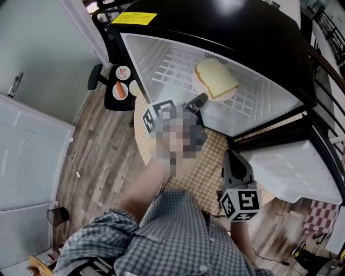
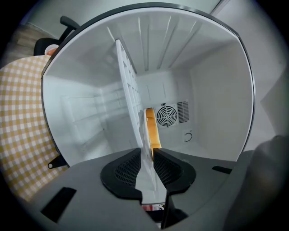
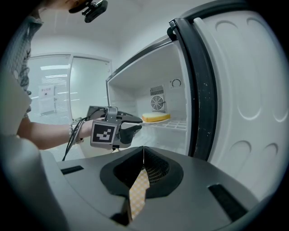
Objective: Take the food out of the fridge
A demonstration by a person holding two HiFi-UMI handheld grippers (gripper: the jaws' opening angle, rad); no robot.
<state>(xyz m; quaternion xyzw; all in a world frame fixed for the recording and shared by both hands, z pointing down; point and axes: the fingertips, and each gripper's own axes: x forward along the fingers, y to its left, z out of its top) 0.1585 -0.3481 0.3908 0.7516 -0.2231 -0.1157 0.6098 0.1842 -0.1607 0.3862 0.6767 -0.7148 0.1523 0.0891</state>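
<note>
Resting bread (image 1: 216, 78): one thick slice on a white plate (image 3: 156, 122), upper centre of the head view, on the fridge's wire shelf (image 1: 172, 67).
Left gripper (image 1: 197, 102): reaches into the fridge (image 1: 215, 16) just below the bread; its jaws stand partly apart. A white edge runs between them in its own view, and whether that is plate or shelf I cannot tell. The pads show no grip on it.
Right gripper (image 1: 230, 156): held back at lower right, outside the cabinet, jaws together and empty.
Door (image 1: 296, 167): swung wide, right edge of frame.
Floor: checked mat (image 1: 199, 167) below the opening.
</note>
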